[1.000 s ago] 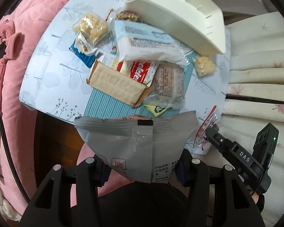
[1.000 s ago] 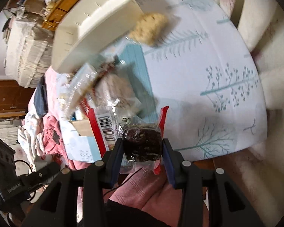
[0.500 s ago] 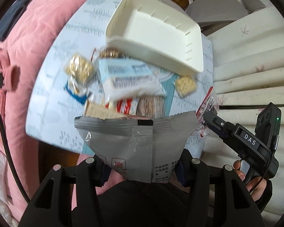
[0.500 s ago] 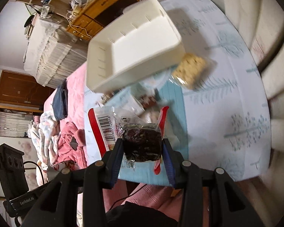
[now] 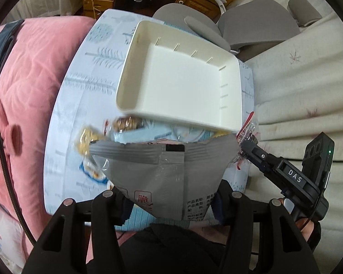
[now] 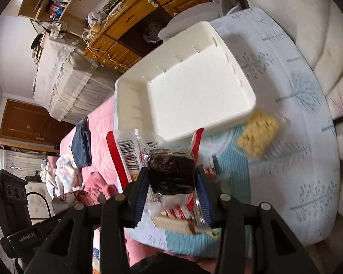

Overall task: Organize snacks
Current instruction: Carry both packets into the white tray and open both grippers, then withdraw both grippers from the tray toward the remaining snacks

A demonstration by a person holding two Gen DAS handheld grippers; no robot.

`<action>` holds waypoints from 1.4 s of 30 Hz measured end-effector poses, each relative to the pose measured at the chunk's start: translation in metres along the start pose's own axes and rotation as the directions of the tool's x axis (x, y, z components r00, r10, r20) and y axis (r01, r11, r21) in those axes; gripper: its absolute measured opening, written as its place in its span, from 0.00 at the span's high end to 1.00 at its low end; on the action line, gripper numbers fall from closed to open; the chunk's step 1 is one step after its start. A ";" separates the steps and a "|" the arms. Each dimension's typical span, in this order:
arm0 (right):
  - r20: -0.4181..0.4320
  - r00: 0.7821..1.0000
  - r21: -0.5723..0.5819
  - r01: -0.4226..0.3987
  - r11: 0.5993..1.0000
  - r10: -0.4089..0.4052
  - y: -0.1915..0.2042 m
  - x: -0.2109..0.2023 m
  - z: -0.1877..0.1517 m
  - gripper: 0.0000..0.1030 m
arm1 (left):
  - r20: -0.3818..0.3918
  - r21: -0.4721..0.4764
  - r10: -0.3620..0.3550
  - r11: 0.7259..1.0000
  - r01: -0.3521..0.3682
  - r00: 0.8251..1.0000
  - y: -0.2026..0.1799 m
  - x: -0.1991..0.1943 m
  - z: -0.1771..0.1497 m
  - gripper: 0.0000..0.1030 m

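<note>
Left wrist view shows the left gripper with its jaws pinching the lower part of a flat grey snack pouch, which stands up in front of the lens and hides much of the desk below the white bin. The right gripper has its jaws pressed against both sides of a dark bar in a clear red-edged wrapper, held in the air just short of the bin's near rim; in the left view the same gripper shows beside the bin's right corner. The bin looks empty and sits on the patterned desk, with the rest of the snacks, among them a pale cracker pack just beside the bin, lying loose in front of it. The chief risk, as I judge it, is a release too early: either item let go before it clears the near wall would catch the rim and fall back onto the pile or slide off the desk. The pouch is held low and is limp, so it may fold or swing and hit the rim. Both grippers heading for one opening could also knock together, or nudge the light bin along the slick cloth.
</note>
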State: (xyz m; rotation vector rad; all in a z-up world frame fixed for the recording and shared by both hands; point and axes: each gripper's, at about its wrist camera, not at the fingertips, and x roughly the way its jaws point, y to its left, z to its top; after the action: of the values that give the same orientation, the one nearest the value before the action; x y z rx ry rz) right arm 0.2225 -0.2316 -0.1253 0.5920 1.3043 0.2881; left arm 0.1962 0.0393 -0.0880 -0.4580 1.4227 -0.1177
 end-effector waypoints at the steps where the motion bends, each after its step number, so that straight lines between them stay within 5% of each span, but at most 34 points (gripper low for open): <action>1: 0.011 1.000 0.003 0.000 1.000 0.000 0.001 0.003 0.006 0.60 | -0.002 0.007 -0.001 1.000 0.001 1.000 -0.001 0.003 0.011 0.48; 16: 0.094 0.995 0.043 0.024 0.999 -0.028 0.004 0.027 0.056 0.58 | -0.032 0.084 -0.015 0.996 0.017 0.999 -0.016 0.054 0.094 0.47; 21: 0.086 0.995 0.083 0.039 0.996 -0.047 0.000 0.036 0.064 0.52 | 0.001 0.095 -0.050 0.994 0.050 0.999 -0.019 0.058 0.103 0.19; 25: 0.098 0.994 0.094 0.039 0.995 -0.048 0.000 0.035 0.064 0.28 | 0.007 0.132 -0.035 0.991 0.034 0.999 -0.026 0.057 0.101 0.19; 42: 0.110 0.994 0.095 0.015 0.995 -0.026 -0.006 0.007 0.012 0.24 | 0.071 0.167 -0.078 0.984 0.065 0.994 -0.023 0.038 0.033 0.19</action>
State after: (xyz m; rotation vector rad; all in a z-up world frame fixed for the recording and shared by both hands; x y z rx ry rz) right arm 0.2353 -0.2358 -0.1330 0.6645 1.2209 0.1755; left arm 0.2388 0.0127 -0.1123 -0.3734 1.3096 -0.2709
